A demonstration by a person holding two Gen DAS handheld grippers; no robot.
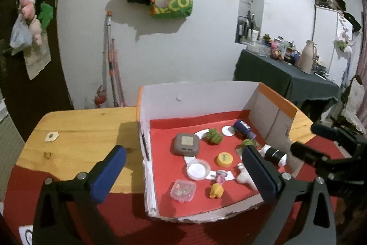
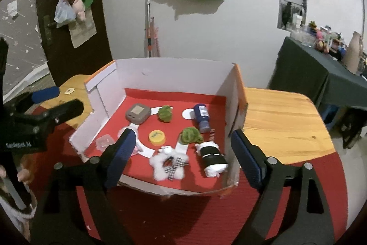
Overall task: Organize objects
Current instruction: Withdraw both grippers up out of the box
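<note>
Both grippers hung over the red mat's near edge with jaws wide apart, holding nothing. Between the right gripper [image 2: 182, 150]'s fingers lay one white fluffy toy [image 2: 168, 163] with a checked bow and, nearer its right finger, one black-and-white roll [image 2: 213, 159]. Between the left gripper [image 1: 183, 172]'s fingers sat one small clear box [image 1: 183, 190], one yellow toy [image 1: 216, 190], one round clear lid [image 1: 198, 169] and one yellow cap [image 1: 225, 159]. Beyond lay two green tufts [image 2: 165, 113], one grey case [image 2: 138, 113] and one blue bottle [image 2: 201, 116]. All lay inside one open-fronted cardboard box [image 2: 174, 72]; its right wall stood just inside the right finger. Bare wooden table [image 2: 282, 121] spread outside that wall.
</note>
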